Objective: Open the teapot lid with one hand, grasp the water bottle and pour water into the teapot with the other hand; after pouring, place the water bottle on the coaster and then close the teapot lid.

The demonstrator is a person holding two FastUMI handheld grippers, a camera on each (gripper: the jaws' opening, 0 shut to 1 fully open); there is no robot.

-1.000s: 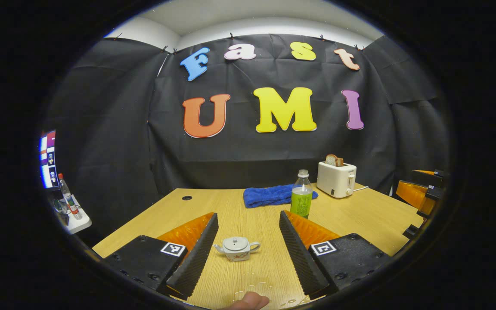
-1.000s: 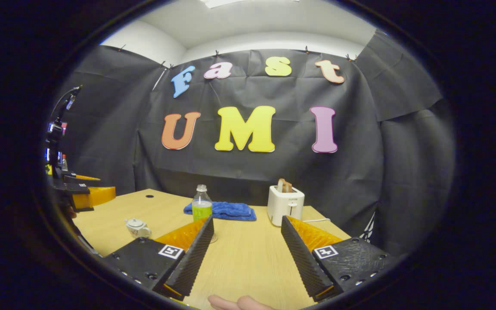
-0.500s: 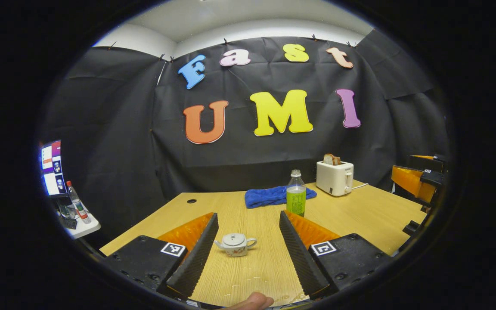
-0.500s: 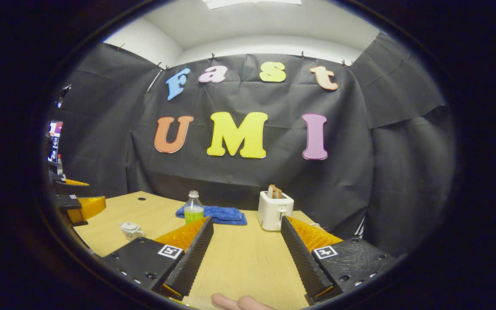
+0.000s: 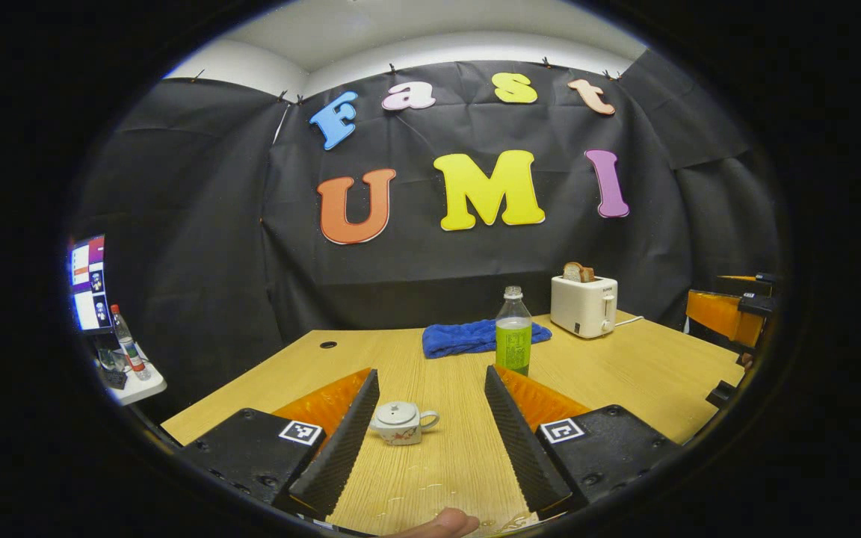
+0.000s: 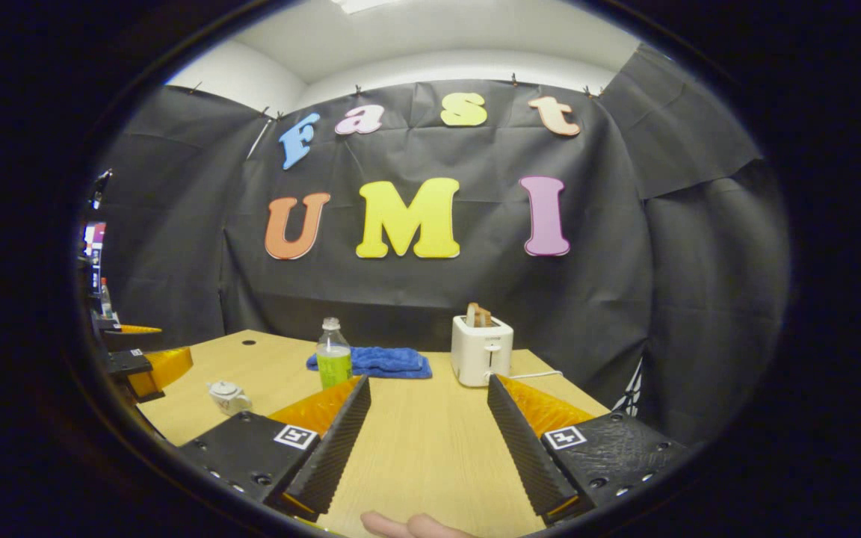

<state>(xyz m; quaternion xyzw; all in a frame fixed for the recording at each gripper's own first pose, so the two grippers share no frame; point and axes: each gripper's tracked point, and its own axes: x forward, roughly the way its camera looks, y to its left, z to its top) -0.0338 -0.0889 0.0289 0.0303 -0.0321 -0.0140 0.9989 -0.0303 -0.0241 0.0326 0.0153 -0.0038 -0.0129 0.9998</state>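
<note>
A: Item one, the left gripper (image 5: 427,437)?
B: Fingers spread wide at the bottom of the left gripper view, holding nothing.
A: The teapot (image 5: 401,423)?
B: Lower centre of that view, on the wooden table (image 5: 625,373), between the fingers but touching neither, nearer the left-hand one. Lid on, handle to the right.
A: The water bottle (image 5: 514,333)?
B: Upright, centre right, green drink inside, just in front of the blue towel (image 5: 468,338).
A: The right gripper (image 6: 427,441)?
B: Also spread apart and empty, low in the right gripper view over bare table.
A: Other stock?
B: White toaster (image 5: 584,305) holding bread, right of the bottle. A fingertip (image 5: 442,523) at the bottom edge.
A: The coaster?
B: Cannot tell.
</note>
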